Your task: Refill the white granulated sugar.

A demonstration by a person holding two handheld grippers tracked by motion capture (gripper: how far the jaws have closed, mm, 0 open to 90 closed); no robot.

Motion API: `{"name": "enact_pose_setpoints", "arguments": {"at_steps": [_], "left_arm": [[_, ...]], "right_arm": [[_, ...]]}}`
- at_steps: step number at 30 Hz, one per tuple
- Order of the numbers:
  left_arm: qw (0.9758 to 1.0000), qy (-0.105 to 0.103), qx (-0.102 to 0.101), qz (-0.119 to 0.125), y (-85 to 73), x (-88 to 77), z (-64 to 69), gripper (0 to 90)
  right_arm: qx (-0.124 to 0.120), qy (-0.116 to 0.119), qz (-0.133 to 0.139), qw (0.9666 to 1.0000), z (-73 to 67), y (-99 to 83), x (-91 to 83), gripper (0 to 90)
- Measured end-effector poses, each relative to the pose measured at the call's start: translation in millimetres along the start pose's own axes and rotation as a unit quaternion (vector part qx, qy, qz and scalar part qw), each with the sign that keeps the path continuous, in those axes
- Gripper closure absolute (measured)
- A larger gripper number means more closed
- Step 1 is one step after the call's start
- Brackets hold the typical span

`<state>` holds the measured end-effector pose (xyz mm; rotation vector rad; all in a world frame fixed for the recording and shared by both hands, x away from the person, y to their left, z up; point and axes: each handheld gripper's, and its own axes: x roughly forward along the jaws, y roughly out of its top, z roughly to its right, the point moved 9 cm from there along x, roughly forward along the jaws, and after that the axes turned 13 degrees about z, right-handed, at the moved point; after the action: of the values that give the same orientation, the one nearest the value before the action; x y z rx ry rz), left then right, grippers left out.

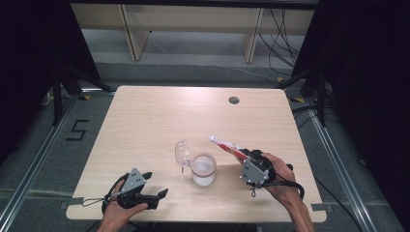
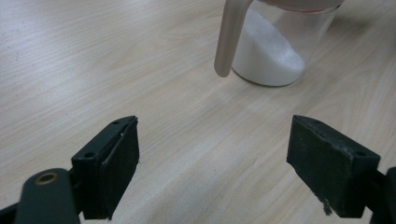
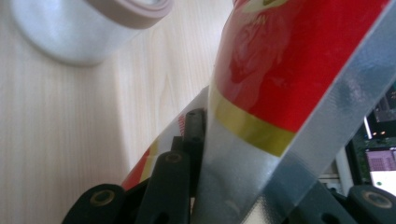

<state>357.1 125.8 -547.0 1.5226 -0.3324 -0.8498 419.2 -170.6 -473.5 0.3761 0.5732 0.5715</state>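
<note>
Resting low at the near left edge of the counter (image 1: 145,111), the left tool (image 1: 157,195) sits in the person's left hand (image 1: 118,212), its jaws standing wide apart with nothing between them. In the left gripper view, bare wood grain shows between the two black pads (image 2: 119,168), and the jar stands ahead of them, well apart.

Near the middle of the counter stands the clear jar (image 1: 203,170), upright, part filled with a white powder (image 2: 266,58) that slopes to one side. Its hinged lid (image 1: 182,152) is flipped open and stands on edge at the jar's left side, touching the rim. A pale handle or clasp (image 2: 229,37) hangs down beside the glass in the left gripper view.

To the right of the jar, the right tool (image 1: 243,155) is held in the person's right hand (image 1: 278,181), above the counter and angled toward the jar. Its jaws are clamped on a red and white sachet (image 1: 226,145), which sticks out up and to the left, its far end just above and to the right of the jar's mouth. In the right gripper view the sachet (image 3: 289,70) shows red print, a gold band and a silvery sealed end pinched between the jaws, with the jar's rim (image 3: 135,11) at the upper left.
</note>
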Motion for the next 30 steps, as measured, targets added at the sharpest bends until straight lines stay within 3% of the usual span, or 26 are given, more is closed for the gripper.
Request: {"name": "enact_pose_setpoints", "arguments": {"at_steps": [2,3,5,6,7,9,10,15,16,18,30], "left_arm": [[1.0000,0.003,-0.002,0.002,0.2,0.1,0.1,16.6],[1.0000,0.003,-0.002,0.002,0.2,0.1,0.3,16.7],[1.0000,-0.002,0.003,0.000,0.2,-0.4,0.3,16.6],[0.9999,-0.003,0.012,0.000,0.8,-0.9,-0.7,16.6],[0.9999,-0.003,0.012,0.000,0.9,-0.9,-0.8,16.6],[0.9999,0.004,0.009,-0.007,-1.1,-1.2,-2.8,16.6],[1.0000,0.000,-0.002,0.001,0.1,-0.2,0.1,16.6],[0.9999,0.004,0.008,-0.006,-0.8,-1.4,-2.7,16.7],[1.0000,0.001,-0.001,0.000,0.0,-0.7,-0.6,16.6],[1.0000,0.001,-0.001,0.001,0.0,-0.5,-0.7,16.7],[1.0000,0.001,-0.001,0.001,0.0,-0.8,-1.1,16.6]], "right_arm": [[0.017,-0.002,0.010,0.9998,0.8,-2.3,3.1,77.9],[0.011,-0.001,0.011,0.9999,2.7,-3.9,4.2,77.9],[0.041,-0.005,0.003,0.9992,0.0,-9.8,3.6,78.2],[0.041,-0.009,0.004,0.9991,1.0,-11.7,3.3,78.3],[0.065,-0.010,0.006,0.9978,-1.2,-12.9,2.1,78.5],[0.062,-0.009,0.012,0.9979,1.7,-14.8,1.0,78.6],[0.087,-0.012,0.009,0.9961,1.2,-17.7,-0.9,78.8],[0.126,-0.021,0.020,0.9916,5.7,-27.3,-3.9,79.3],[0.145,-0.019,0.028,0.9888,4.3,-27.3,-4.3,79.4],[0.163,-0.020,0.030,0.9860,4.6,-30.5,-5.8,79.6],[0.237,-0.038,0.040,0.9699,5.4,-46.7,-16.5,78.7]]}}
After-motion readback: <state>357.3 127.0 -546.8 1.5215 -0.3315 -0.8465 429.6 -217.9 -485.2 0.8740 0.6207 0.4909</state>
